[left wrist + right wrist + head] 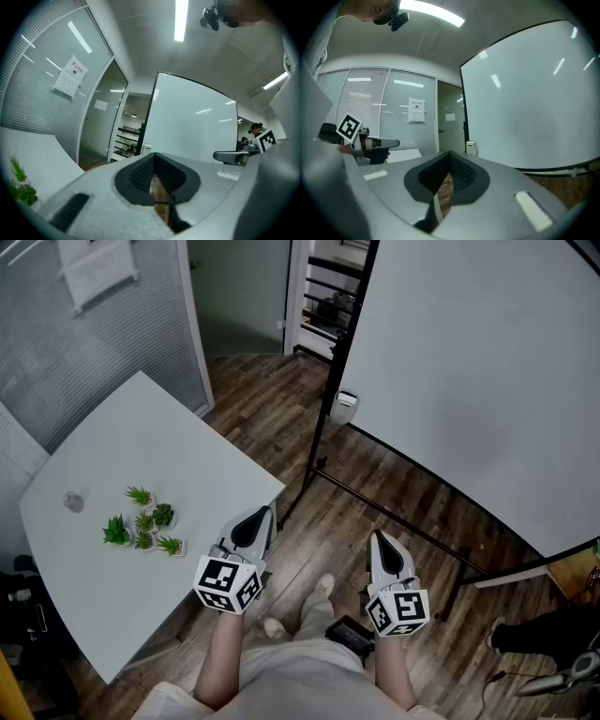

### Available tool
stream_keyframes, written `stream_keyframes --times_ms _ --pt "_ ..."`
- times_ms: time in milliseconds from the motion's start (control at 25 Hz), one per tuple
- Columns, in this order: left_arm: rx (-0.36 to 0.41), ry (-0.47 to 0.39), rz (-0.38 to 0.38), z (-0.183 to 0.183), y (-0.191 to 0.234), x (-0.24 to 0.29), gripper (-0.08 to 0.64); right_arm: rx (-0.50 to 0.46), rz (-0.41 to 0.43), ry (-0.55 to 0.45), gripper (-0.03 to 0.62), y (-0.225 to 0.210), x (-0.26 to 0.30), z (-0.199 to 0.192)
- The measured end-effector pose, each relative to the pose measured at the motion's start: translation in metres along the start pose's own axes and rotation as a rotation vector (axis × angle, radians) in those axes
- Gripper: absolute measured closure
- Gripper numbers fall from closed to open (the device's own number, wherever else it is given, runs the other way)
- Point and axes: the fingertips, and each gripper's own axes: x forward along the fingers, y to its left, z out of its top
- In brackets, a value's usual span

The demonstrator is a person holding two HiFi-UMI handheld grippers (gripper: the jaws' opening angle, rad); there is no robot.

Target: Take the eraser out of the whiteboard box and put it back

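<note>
**Both empty: left tool (pixel 265 513) and right tool (pixel 378 536) clenched, eraser unseen**

Each tool was held level at the person's waist, above the wood floor (pixel 281 418), with its jaws pressed together on nothing. The gripper views showed only floor through the slit between the pads. The two tools stood well apart from the box (pixel 345 407) — a small white case fixed low on the whiteboard (pixel 469 381) frame, at its left edge.

No view showed the eraser. It was presumably inside the box, so its shape could only be guessed.

A whiteboard eraser would likely be light, with a stiff plastic back and a soft felt face. It should not be fragile, though the smooth back could be a little slippery. The surest hold would probably be across the two long sides of the hard back, near mid-length — not on the felt, which would give under the pads. The box looked small, so the jaws would need to open only a little and go in straight.

The counter (pixel 112 456) with its plants (pixel 145 521) sat off to the left and played no part.
</note>
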Motion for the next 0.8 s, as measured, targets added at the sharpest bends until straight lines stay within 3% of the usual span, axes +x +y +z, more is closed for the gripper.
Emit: stream_keyframes --times_ms 360,680,720,760,800 --pt "-0.035 -0.053 0.01 0.013 0.004 -0.044 0.555 0.001 0.032 -0.019 0.581 0.03 -0.013 0.012" --pt "0.01 -0.07 0.027 0.013 -0.005 -0.041 0.555 0.029 0.014 -0.07 0.58 0.024 -0.023 0.02" --pt "0.02 -0.066 0.027 0.013 -0.007 -0.036 0.465 0.042 0.016 -0.075 0.58 0.022 -0.024 0.021" --pt "0.015 -0.056 0.015 0.013 -0.01 -0.031 0.303 0.055 0.024 -0.069 0.56 0.02 -0.025 0.021" --pt "-0.003 -0.044 -0.007 0.011 -0.013 -0.025 0.221 0.064 0.034 -0.051 0.44 0.019 -0.024 0.018"
